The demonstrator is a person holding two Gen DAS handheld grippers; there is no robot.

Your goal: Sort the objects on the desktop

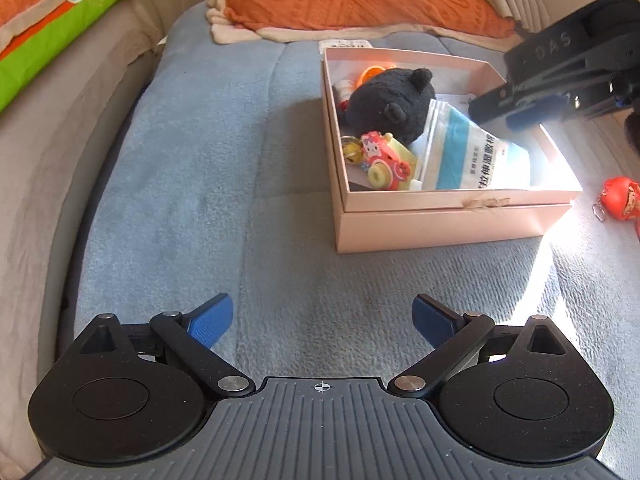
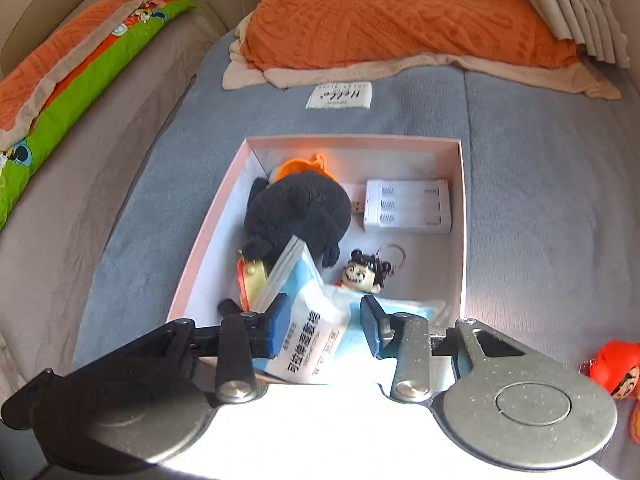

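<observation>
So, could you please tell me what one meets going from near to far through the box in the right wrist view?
White-and-blue plastic packet → grinning doll keychain with black hair → white plastic battery charger → far wall of the pink cardboard box.

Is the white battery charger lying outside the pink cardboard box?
No, the white battery charger lies inside the pink cardboard box, at its far right corner.

The box [image 2: 463, 216] is pale pink outside and white within. In it lie a black plush toy [image 2: 298, 212], a white battery charger [image 2: 406, 206] and a white packet [image 2: 316, 332] with light blue bands and dark print. The bed cover [image 1: 192, 184] is grey-blue; the pillow [image 2: 400, 12] is orange with an embossed pattern. A red figure [image 1: 622, 198] lies outside.
</observation>
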